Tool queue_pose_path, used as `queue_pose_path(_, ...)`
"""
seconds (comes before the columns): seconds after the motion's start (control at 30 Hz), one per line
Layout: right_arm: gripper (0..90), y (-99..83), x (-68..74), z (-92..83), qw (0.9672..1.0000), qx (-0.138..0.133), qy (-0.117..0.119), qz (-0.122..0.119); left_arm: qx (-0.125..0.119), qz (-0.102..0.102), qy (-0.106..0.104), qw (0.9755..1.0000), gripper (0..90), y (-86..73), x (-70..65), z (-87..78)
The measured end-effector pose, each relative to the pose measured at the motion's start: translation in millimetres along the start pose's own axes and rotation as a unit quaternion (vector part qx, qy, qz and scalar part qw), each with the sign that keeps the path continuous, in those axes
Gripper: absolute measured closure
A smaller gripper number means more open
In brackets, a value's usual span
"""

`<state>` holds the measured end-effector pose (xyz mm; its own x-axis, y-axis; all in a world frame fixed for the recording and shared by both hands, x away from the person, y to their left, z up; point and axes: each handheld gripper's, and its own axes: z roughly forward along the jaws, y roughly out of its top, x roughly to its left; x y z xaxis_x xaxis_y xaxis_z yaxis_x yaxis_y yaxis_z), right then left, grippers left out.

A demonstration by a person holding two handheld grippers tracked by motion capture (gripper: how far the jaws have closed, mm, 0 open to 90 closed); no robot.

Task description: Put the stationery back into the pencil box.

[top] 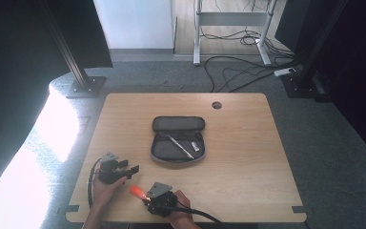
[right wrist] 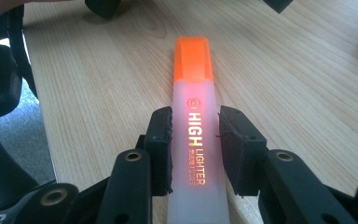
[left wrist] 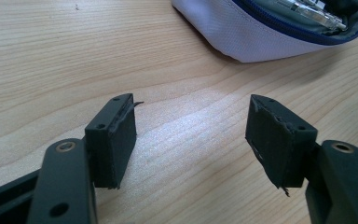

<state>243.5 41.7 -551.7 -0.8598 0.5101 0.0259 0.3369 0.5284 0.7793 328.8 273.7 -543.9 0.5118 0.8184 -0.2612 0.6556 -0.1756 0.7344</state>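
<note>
The right gripper view reads "HIGH LIGHTER" on the orange highlighter (right wrist: pixel 195 140) clamped between the right tongs (right wrist: pixel 195 144). The left tongs (left wrist: pixel 191 140) gape empty, level above the surface (left wrist: pixel 51 70), pencil case (left wrist: pixel 261 37) ahead.

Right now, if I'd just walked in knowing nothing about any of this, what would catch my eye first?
The glowing orange highlighter grabs you first, clamped between the jaws of the right tool at the table's near edge. Next comes the open grey pencil case in the middle of the wooden table, with a pen lying inside. The left tool hovers with its jaws wide apart and nothing between them.
</note>
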Motion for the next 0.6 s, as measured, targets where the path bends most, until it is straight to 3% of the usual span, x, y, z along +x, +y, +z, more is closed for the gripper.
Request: queue_pose_path(0.6,65.4,0.8,-8.5,-6.4,0.9998,-0.002,0.018,0.012,-0.006,-0.007,0.002,1.0000,34.0,-0.1,3.7,-2.3)
